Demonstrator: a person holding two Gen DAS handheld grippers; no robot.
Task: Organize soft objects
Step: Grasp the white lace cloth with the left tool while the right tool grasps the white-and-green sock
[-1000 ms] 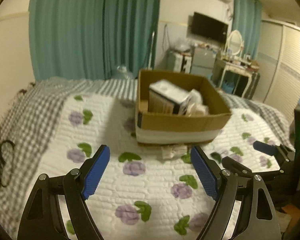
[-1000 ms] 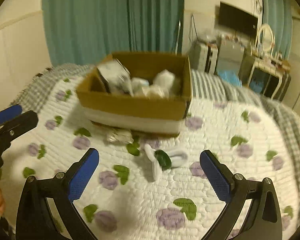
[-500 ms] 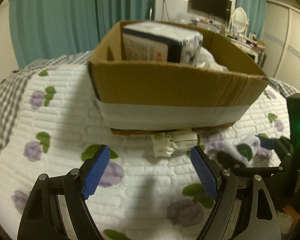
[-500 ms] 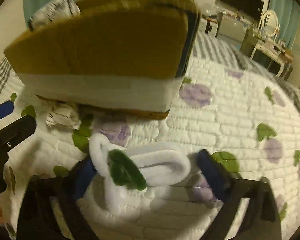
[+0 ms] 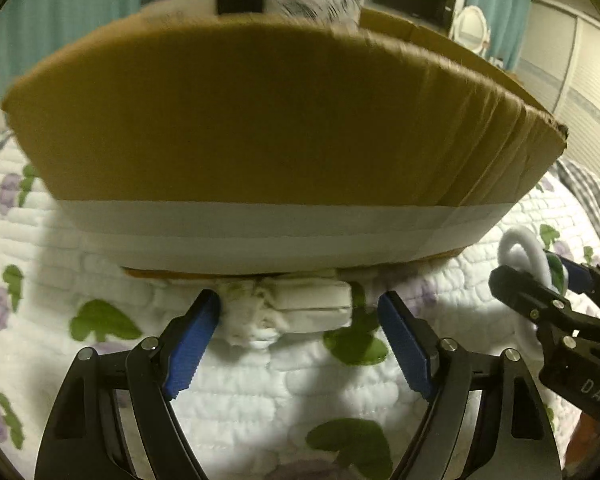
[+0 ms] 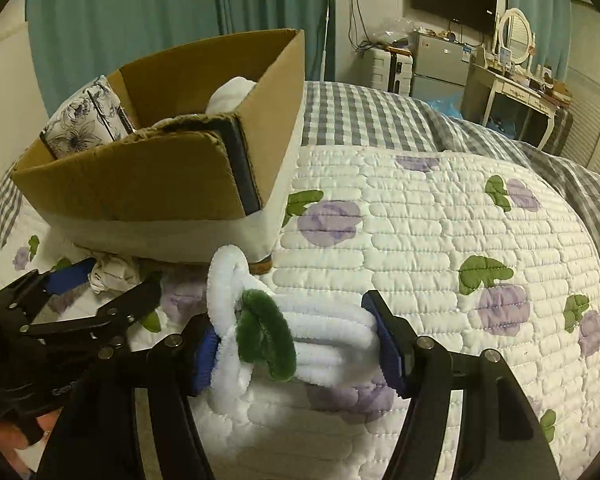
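Observation:
A small folded white cloth [image 5: 296, 312] lies on the quilt against the foot of the cardboard box [image 5: 280, 120]. My left gripper [image 5: 298, 304] straddles it. Its jaws are closing; the left pad is at the cloth's edge and the right pad [image 5: 400, 340] stands clear of it. White fuzzy loops with a green ring [image 6: 268, 332] sit between the pads of my right gripper [image 6: 290, 320]. Its jaws are closing, and both pads touch the loops. The box [image 6: 140, 184] holds a floral-printed pack [image 6: 84, 128] and white soft things [image 6: 232, 92].
The white quilt with purple flowers [image 6: 440, 240] lies over a grey checked bedspread [image 6: 360, 116]. Teal curtains [image 6: 140, 20] hang behind. A small fridge [image 6: 440, 64] and a dressing table [image 6: 516, 88] stand at the back right. The two grippers work close side by side.
Both grippers dropped and moved in toward the box front. The right jaws narrowed around the fuzzy loops. The left jaws came down around the white cloth and narrowed slightly.

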